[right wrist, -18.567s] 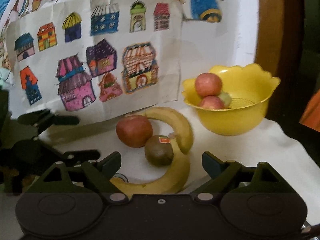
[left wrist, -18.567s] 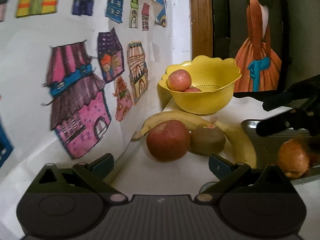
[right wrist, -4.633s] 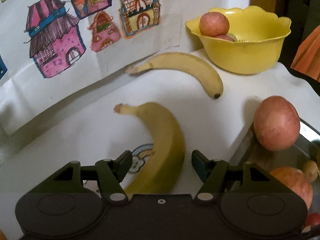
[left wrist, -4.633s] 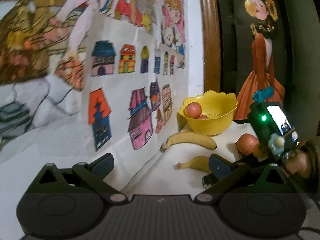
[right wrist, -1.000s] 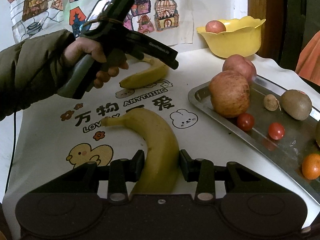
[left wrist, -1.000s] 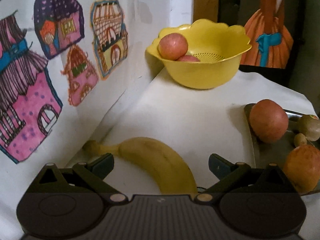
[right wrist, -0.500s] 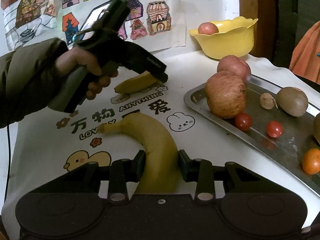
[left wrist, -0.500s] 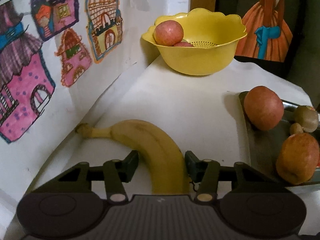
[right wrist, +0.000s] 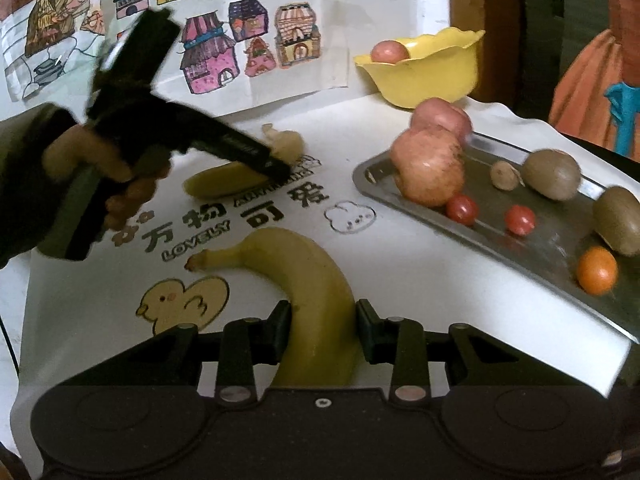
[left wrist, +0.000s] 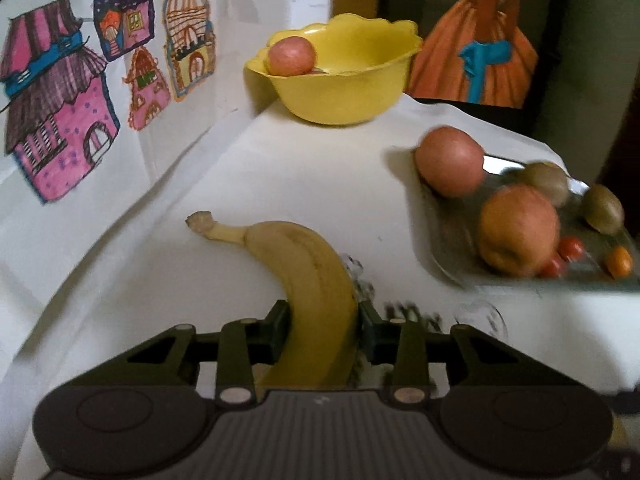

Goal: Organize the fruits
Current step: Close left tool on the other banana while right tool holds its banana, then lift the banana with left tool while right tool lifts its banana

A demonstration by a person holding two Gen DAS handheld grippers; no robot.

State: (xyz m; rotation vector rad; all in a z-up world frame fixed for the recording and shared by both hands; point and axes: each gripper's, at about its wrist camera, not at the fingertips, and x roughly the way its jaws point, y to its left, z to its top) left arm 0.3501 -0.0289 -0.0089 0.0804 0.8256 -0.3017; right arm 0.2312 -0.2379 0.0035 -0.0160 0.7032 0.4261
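Observation:
My left gripper (left wrist: 323, 322) is shut on a yellow banana (left wrist: 308, 268) whose stem points far left, low over the white cloth. In the right wrist view a hand (right wrist: 96, 160) holds that left gripper (right wrist: 280, 166) on its banana (right wrist: 220, 180). My right gripper (right wrist: 322, 328) is shut on a second banana (right wrist: 312, 280) above the printed cloth. A metal tray (right wrist: 376, 176) to the right carries two apples (right wrist: 430, 168), kiwis (right wrist: 552, 174), cherry tomatoes (right wrist: 462, 209) and a small orange (right wrist: 596, 270).
A yellow bowl (left wrist: 344, 92) with an apple (left wrist: 290, 56) in it stands at the far corner. House drawings (left wrist: 60, 108) cover the wall on the left. A dark panel with an orange-dress picture (left wrist: 476, 56) stands behind the tray (left wrist: 436, 248).
My left gripper went from open around the banana to shut on it and swung right, bringing the tray more into view. The right gripper kept its banana and shifted slightly.

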